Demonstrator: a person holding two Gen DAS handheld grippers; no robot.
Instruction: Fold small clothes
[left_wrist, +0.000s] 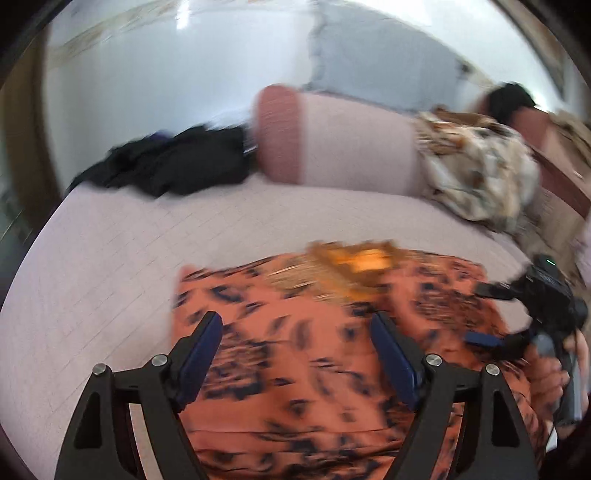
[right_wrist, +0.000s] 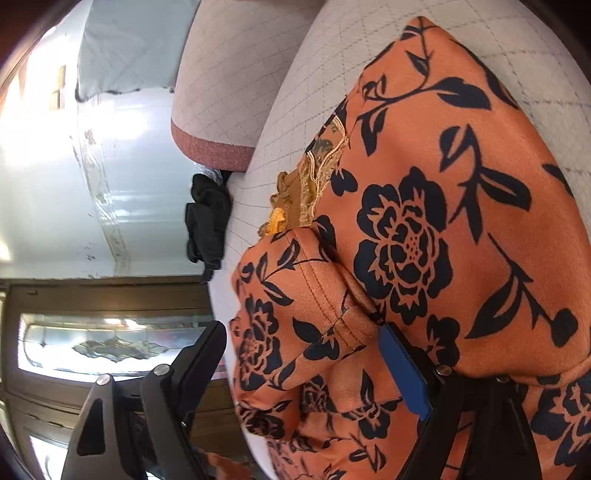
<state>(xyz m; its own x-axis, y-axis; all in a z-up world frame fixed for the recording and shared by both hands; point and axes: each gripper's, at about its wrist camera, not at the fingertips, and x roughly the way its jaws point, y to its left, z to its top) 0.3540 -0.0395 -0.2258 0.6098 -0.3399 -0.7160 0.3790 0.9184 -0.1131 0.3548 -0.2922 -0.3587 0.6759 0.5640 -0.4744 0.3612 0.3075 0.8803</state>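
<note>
Orange floral garment (left_wrist: 332, 369), lower centre of the frame, lay on the bed (left_wrist: 110, 258), one sleeve already folded in. I had the left gripper (left_wrist: 295, 354) and right gripper (right_wrist: 306, 354) fingers spread, gripping nothing; further folds remained.

orange black-flowered garment (right_wrist: 424, 229) folded on bed
</note>
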